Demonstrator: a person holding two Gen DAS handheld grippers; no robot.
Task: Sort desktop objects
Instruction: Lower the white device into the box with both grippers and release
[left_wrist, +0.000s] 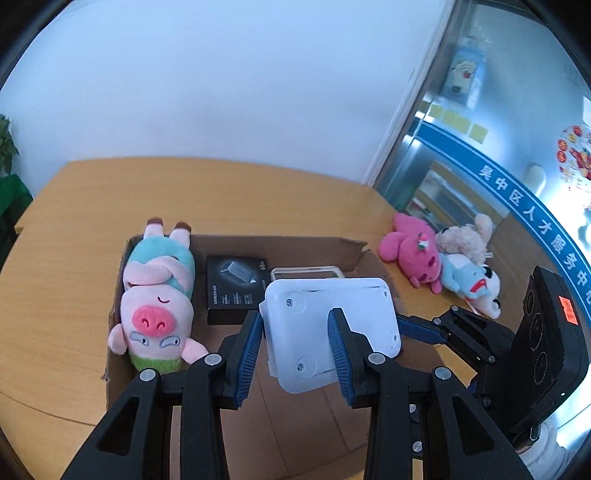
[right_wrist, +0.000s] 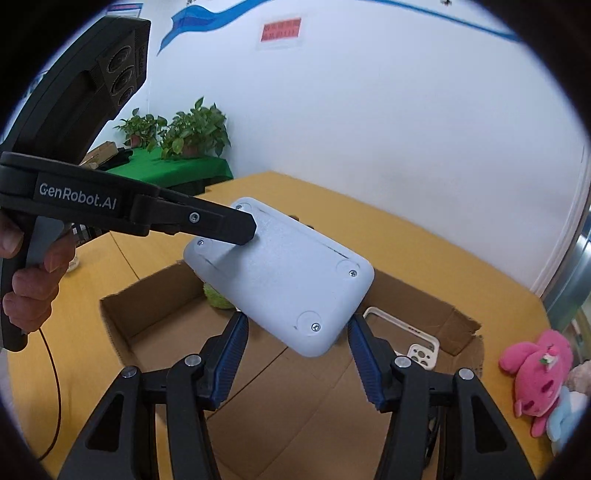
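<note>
A flat white plastic case (left_wrist: 332, 317) (right_wrist: 288, 280), screws facing up, hangs tilted above an open cardboard box (left_wrist: 295, 249) (right_wrist: 155, 314). My left gripper (left_wrist: 297, 350) is shut on one side of the case. In the right wrist view one of its fingers (right_wrist: 229, 225) lies across the case's top face. My right gripper (right_wrist: 295, 350) is shut on the near corner of the case, and its blue pad (left_wrist: 421, 328) meets the case's right edge. Inside the cardboard box lie a pink pig plush (left_wrist: 155, 306), a black charger carton (left_wrist: 234, 291) and a pale phone case (right_wrist: 421, 350).
Several plush toys, a pink one (left_wrist: 413, 254) (right_wrist: 535, 376) among them, lie on the yellow wooden table (left_wrist: 221, 192) right of the box. Potted plants (right_wrist: 184, 133) stand on a green cloth beyond the table. A glass door (left_wrist: 480, 166) is at the right. A hand (right_wrist: 29, 288) holds the left gripper's handle.
</note>
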